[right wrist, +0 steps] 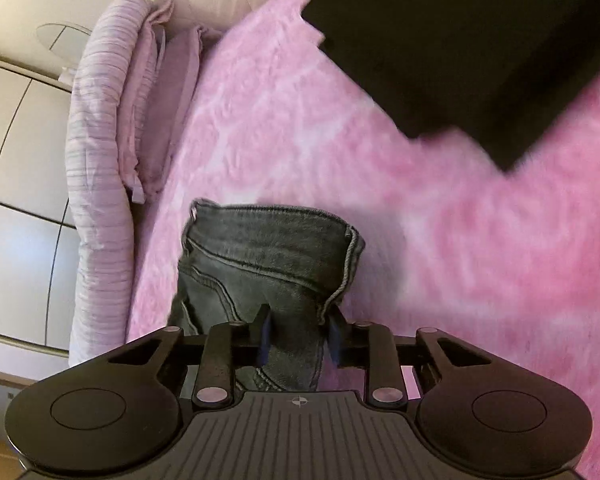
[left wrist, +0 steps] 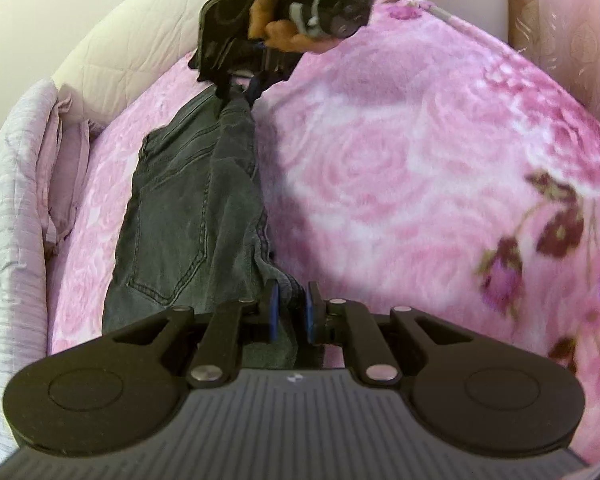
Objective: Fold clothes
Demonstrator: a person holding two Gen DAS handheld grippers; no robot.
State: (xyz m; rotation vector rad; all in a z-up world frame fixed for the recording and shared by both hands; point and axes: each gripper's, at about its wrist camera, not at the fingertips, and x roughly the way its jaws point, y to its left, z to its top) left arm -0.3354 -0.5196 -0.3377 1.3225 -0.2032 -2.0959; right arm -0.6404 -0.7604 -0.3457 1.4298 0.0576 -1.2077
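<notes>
Grey jeans (left wrist: 188, 208) lie stretched along a pink floral blanket (left wrist: 400, 168), back pocket facing up. At the near end my left gripper (left wrist: 292, 306) is shut on a bunch of the denim between its blue pads (left wrist: 274, 310). At the far end, a hand (left wrist: 284, 36) holds my right gripper (left wrist: 240, 88), which pinches the jeans and lifts them slightly. In the right wrist view the jeans (right wrist: 268, 264) show their waistband at the far end. Denim fills the gap of my right gripper (right wrist: 299, 330), which is shut on it.
Folded lilac bedding (left wrist: 16, 208) (right wrist: 100, 140) lines the left edge of the bed, below a white quilted headboard (left wrist: 120, 44). Wardrobe doors (right wrist: 16, 168) stand beyond it. A large, blurred dark shape (right wrist: 468, 48) fills the upper right of the right wrist view. Open blanket (right wrist: 460, 240) lies to the right of the jeans.
</notes>
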